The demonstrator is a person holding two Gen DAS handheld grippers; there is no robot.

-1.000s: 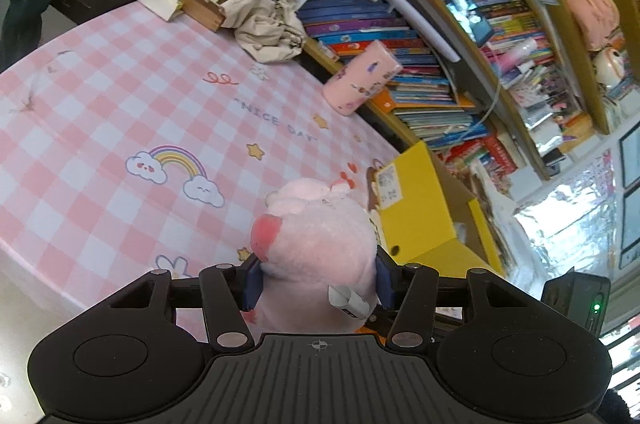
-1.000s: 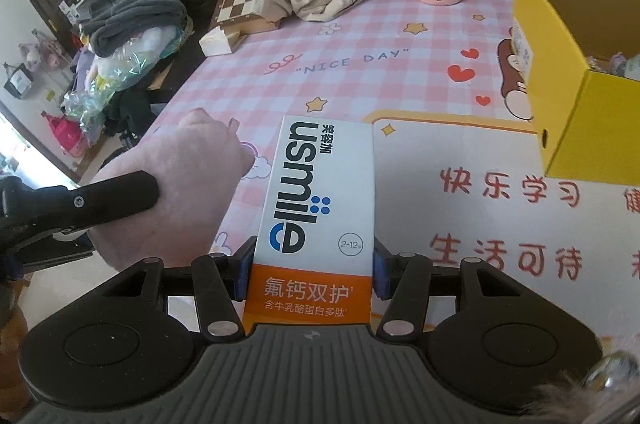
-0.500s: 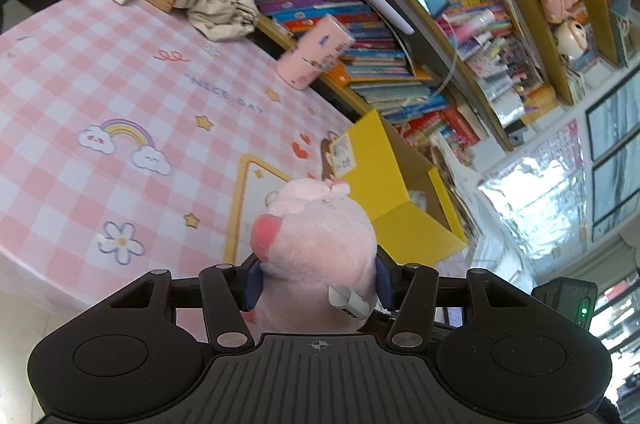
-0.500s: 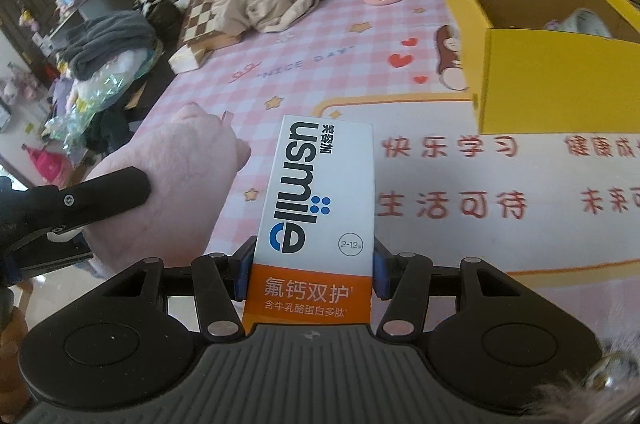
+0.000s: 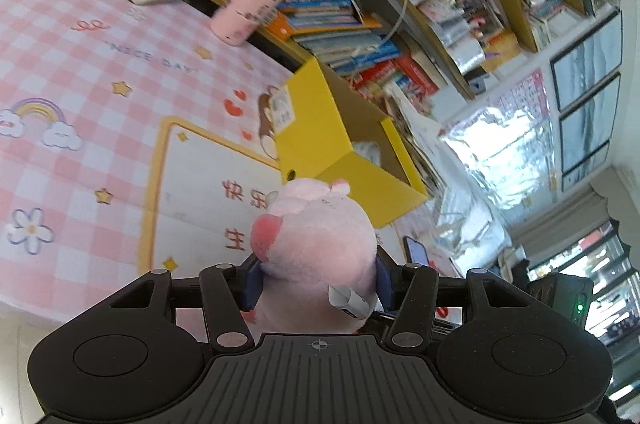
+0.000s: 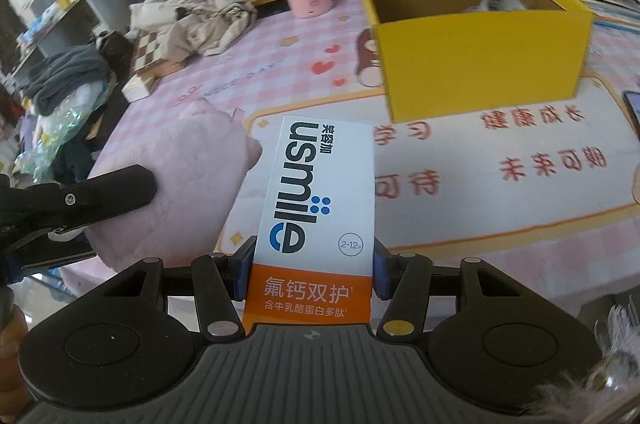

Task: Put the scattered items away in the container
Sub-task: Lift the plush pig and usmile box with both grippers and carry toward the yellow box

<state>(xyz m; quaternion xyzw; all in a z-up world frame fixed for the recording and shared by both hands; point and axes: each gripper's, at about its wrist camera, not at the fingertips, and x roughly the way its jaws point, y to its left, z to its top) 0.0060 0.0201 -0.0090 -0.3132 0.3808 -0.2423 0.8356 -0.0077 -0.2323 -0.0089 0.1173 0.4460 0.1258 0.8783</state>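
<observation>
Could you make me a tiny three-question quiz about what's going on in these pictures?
1. True or false: the left gripper holds a pink plush toy.
2. What does the right gripper hold? A) a cup B) a toothpaste box C) a book
3. What colour is the box on the table?

Key: 1 true; 2 B, the toothpaste box; 3 yellow.

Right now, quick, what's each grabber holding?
Left gripper: closed on the pink plush toy.
Right gripper: closed on the toothpaste box.
</observation>
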